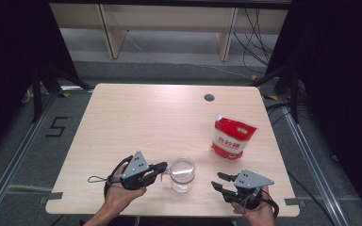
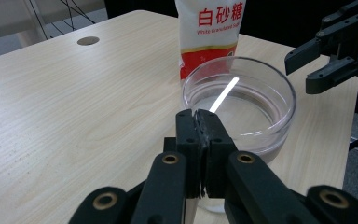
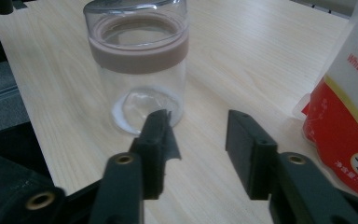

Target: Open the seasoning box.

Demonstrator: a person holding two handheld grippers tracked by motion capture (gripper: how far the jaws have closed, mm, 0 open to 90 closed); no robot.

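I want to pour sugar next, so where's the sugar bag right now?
In the high view the sugar bag stands on the table's right side, beyond the right gripper and right of the glass jar.

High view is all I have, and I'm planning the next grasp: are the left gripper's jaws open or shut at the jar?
Observer: The left gripper has its jaws shut, tips at the near rim of the jar.
Operator: And the right one?
Observer: The right gripper is open, nothing between its jaws.
Operator: What does the bag say?
Observer: The bag reads White Granulated.
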